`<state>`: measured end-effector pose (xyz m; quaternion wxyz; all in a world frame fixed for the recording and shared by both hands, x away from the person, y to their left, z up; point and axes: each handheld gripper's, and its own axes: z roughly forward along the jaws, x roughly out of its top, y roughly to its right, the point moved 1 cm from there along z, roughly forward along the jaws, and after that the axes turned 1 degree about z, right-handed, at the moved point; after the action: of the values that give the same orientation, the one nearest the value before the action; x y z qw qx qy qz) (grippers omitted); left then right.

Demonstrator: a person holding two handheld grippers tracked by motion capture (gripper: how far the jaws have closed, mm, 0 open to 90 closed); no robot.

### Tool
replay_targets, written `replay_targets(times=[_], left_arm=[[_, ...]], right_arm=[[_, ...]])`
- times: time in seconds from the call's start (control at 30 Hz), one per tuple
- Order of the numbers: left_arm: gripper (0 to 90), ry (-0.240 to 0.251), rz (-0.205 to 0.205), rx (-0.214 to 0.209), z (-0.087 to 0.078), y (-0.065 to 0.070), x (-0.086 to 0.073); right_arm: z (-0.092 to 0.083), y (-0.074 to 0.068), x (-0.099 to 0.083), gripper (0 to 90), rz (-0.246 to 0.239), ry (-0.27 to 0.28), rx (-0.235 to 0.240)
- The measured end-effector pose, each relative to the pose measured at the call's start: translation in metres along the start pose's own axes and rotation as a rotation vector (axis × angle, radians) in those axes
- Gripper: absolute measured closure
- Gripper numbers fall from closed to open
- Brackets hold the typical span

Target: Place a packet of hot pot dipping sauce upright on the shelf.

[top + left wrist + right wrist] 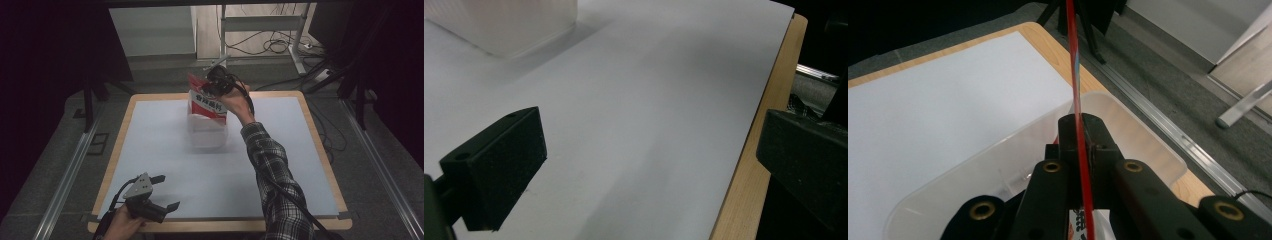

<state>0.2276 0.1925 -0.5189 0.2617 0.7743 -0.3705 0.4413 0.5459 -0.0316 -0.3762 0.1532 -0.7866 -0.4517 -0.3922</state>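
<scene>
Nearest the person, the left gripper (pixel 159 196) is held low over the near left part of the table (pixel 300 165), well short of the bin (pixel 209 134), with its jaws wide apart and nothing between them. It appears to be parked there, kept out of the way while the other hand works.

Farther out, the bin, a clear plastic tub, stands on the white sheet toward the table's far edge. Above it, the right gripper (pixel 216 82) is held with its jaws closed tight on the top edge of a red and white bag (pixel 207 104). The bag hangs from that pinch with its lower part inside the bin, so it is judged to be either going in or coming out; which one cannot be told.

In the right gripper view the bag (pixel 1075 75) is seen edge on, as a thin red line, and the bin (pixel 1128 130) lies below it. The bag's print is too small to read, and its bottom is blurred behind the bin wall.
</scene>
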Motion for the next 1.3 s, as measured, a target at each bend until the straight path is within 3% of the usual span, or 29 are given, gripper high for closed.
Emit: replay_targets(times=[0.07,0.37,0.47,0.67,0.93,1.3], left_arm=[[0.0,-0.001,0.001,-0.001,0.000,0.000,0.000],[0.0,-0.002,0.003,-0.002,0.000,0.000,0.000],[0.0,-0.002,0.003,-0.002,0.000,0.000,0.000],[0.0,0.000,0.002,-0.002,0.000,0.000,0.000],[0.0,0.003,-0.001,-0.001,0.000,0.000,0.000],[0.0,0.009,-0.015,0.010,-0.002,-0.001,0.000]], right_arm=[[0.001,0.001,-0.003,87.1,0.026,0.000,0.002],[0.005,-0.002,-0.006,83.8,0.005,-0.027,-0.011],[0.003,-0.003,-0.005,74.9,-0.013,-0.031,-0.040],[0.003,-0.006,-0.006,61.5,-0.028,-0.011,-0.056],[-0.003,-0.005,-0.005,42.3,-0.014,0.016,-0.067],[-0.009,-0.010,-0.006,28.4,-0.024,0.017,-0.053]])
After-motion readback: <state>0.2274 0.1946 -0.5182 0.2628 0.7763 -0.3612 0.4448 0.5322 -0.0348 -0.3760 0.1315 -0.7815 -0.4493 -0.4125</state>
